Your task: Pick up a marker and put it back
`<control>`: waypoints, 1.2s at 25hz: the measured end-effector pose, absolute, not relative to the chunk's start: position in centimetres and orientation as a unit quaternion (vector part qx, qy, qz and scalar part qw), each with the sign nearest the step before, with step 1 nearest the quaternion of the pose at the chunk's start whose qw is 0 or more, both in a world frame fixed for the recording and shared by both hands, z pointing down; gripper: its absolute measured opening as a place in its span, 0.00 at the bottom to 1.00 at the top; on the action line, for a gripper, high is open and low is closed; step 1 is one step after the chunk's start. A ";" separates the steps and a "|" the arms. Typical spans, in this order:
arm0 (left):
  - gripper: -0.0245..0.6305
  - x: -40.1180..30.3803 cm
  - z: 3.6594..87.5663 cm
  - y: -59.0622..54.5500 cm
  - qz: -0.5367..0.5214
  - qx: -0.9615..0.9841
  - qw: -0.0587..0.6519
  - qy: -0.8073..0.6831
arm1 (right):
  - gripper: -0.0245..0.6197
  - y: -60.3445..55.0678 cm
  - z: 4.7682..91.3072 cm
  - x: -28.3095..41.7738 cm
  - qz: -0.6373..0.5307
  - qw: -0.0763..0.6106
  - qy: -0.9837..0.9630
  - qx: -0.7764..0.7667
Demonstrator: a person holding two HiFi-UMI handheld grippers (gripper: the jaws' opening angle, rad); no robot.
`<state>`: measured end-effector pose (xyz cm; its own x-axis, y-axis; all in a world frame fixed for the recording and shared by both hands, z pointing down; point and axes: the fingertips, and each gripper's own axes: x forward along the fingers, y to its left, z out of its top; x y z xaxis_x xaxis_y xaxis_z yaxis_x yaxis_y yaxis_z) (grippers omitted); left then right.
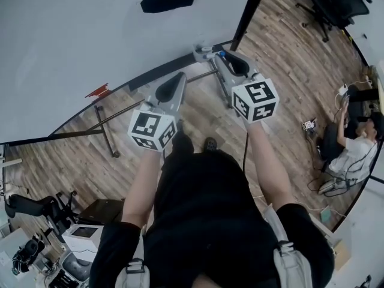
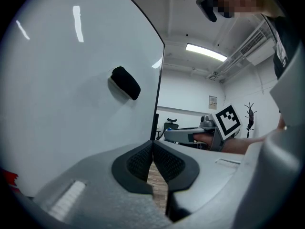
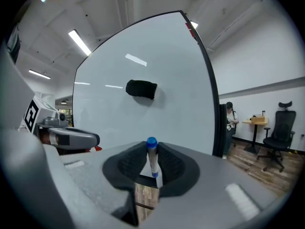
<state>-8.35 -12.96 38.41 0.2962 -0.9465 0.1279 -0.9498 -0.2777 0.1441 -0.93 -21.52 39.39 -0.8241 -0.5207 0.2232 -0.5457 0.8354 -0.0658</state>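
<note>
Presently, my right gripper [image 3: 151, 149] pinches a white-barrelled marker with a blue cap [image 3: 152, 160] between its black ribbed pads. The marker stands upright, cap uppermost, in front of the large white whiteboard [image 3: 143, 56]. My left gripper [image 2: 153, 150] has its jaws pressed together on nothing, beside the same board. A black oblong eraser [image 3: 141, 88] clings to the board's face, inward of its right edge.
</note>
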 end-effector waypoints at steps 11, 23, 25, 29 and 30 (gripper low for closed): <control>0.05 -3.9 39.5 -10.1 0.008 0.800 0.109 -0.590 | 0.15 -17.2 37.9 5.5 0.082 0.056 -0.953 0.287; 0.05 -2.7 38.9 -10.4 0.013 0.806 0.103 -0.583 | 0.15 -17.4 37.1 7.0 0.079 0.041 -0.951 0.296; 0.05 -2.9 38.6 -10.5 0.013 0.805 0.100 -0.585 | 0.15 -17.6 36.9 6.5 0.072 0.042 -0.952 0.295; 0.05 -4.3 38.5 -11.1 0.010 0.803 0.099 -0.587 | 0.15 -18.4 36.6 4.7 0.056 0.046 -0.953 0.293; 0.05 -4.7 38.5 -11.3 0.010 0.803 0.099 -0.587 | 0.15 -18.6 36.6 4.2 0.052 0.048 -0.953 0.293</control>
<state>-4.72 -11.32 38.55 0.3103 -0.9414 0.1325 -0.9454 -0.2910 0.1468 4.15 -18.61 36.63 -0.8236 -0.5540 0.1216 -0.5639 0.8227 -0.0719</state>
